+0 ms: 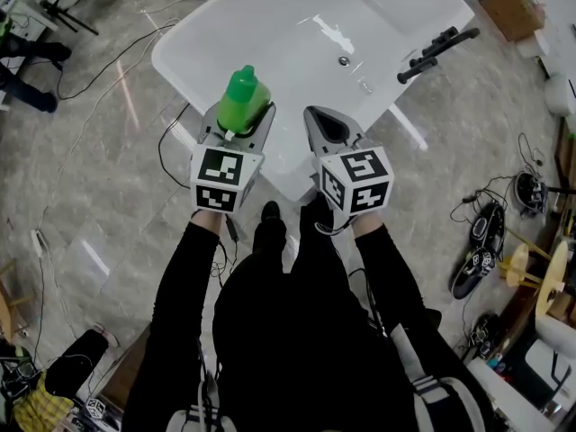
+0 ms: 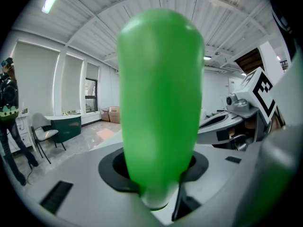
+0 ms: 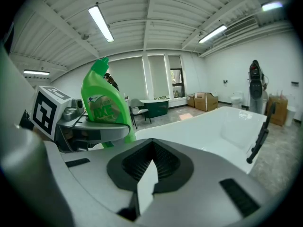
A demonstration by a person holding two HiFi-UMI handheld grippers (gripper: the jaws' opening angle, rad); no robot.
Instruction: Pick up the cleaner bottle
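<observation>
A green cleaner bottle [image 1: 241, 97] stands upright between the jaws of my left gripper [image 1: 238, 122], which is shut on its body, above the near rim of a white bathtub [image 1: 378, 25]. In the left gripper view the bottle [image 2: 158, 103] fills the middle and hides most of what lies beyond. From the right gripper view the bottle [image 3: 102, 108] shows at the left with its label and angled neck. My right gripper [image 1: 317, 120] hangs beside it to the right, its ribbed pads meeting at the tips with nothing between them [image 3: 151, 150].
The bathtub [image 3: 227, 122] lies ahead, a black faucet [image 1: 436, 50] on its right rim. Cables [image 1: 117, 70] run over the grey tiled floor at the left. Shoes and tools [image 1: 477, 250] lie at the right. Cardboard boxes [image 3: 206, 100] stand by the far wall.
</observation>
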